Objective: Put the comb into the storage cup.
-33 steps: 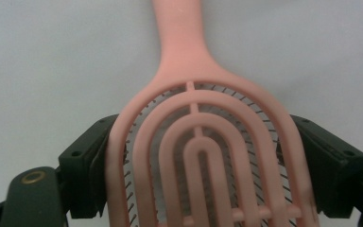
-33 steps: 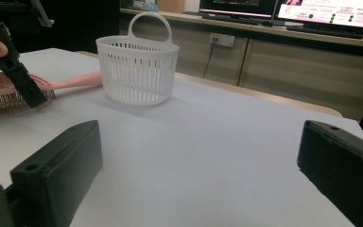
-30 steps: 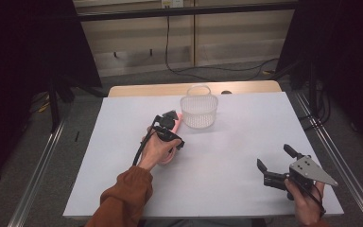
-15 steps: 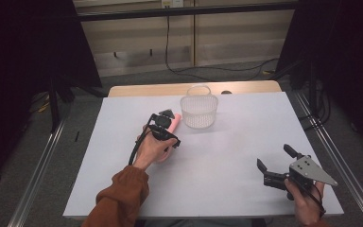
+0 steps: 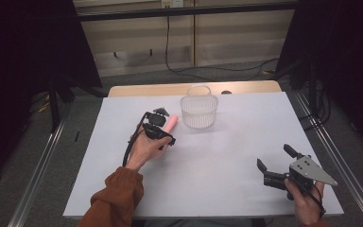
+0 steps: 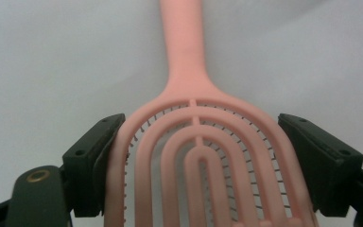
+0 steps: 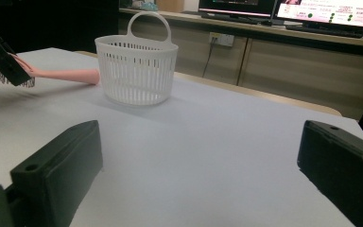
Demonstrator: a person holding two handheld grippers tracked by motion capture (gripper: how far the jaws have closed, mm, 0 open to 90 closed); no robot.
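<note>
A pink hairbrush (image 6: 194,137) with a vented head and a long handle is clamped across its head by my left gripper (image 6: 201,156), the handle pointing away from me. From above, the left gripper (image 5: 157,124) holds the hairbrush (image 5: 170,124) off the table, just left of a white slotted basket (image 5: 199,109) with a hoop handle. My right gripper (image 5: 277,165) rests open and holds nothing near the table's front right corner. In the right gripper view, the basket (image 7: 137,71) stands ahead on the left, and the brush handle (image 7: 66,74) points at it.
A white table (image 5: 227,161) carries everything, with a wooden strip (image 5: 170,89) along its far edge. Metal rails (image 5: 328,151) run down both sides. Beyond the table stand a counter with monitors (image 7: 326,12) and hanging cables (image 5: 170,52).
My left gripper has lifted a little and carried the pink hairbrush slightly left, away from the basket. The right gripper has stayed where it was.
</note>
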